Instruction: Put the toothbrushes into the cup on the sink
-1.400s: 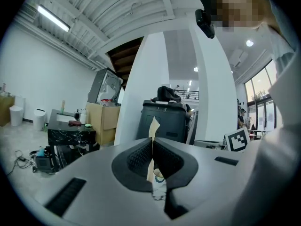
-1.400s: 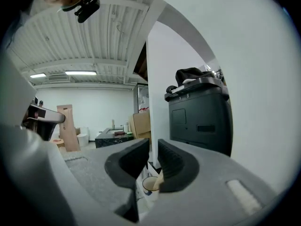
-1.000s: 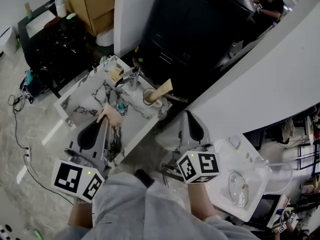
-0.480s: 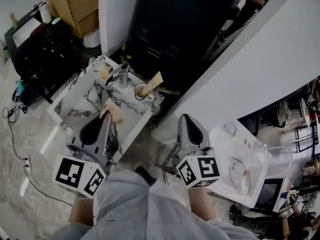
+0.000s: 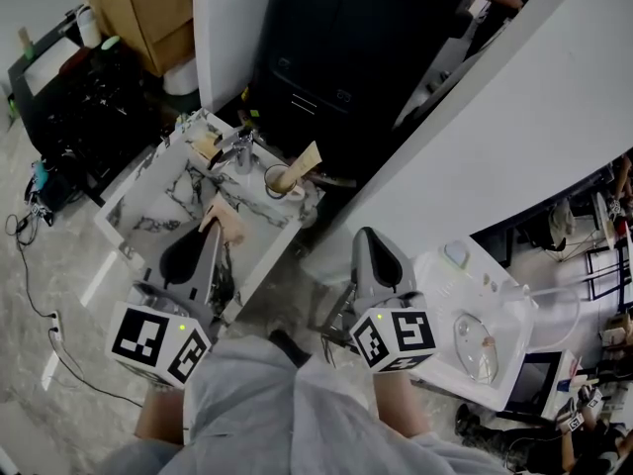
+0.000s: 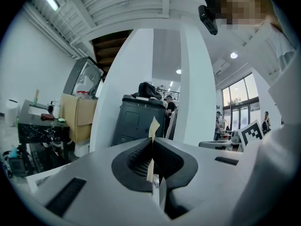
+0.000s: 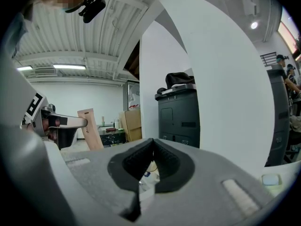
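The left gripper pinched a flat tan toothbrush pack above the marbled sink. The right gripper was pressed together, empty, beside the sink. On the sink's far edge, the cup held a second pack, which leaned out.

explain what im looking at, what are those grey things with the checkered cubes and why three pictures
No robot here: a person holds two hand tools, each with two jaws and a marker cube. The head view comes from a camera on the person's head, looking down; the two gripper views come from cameras riding on each tool. Below is a marbled sink with a cup on its rim, one tan box already in it. The left gripper is shut on a second tan box, likely a packed toothbrush; the right gripper is shut and empty.
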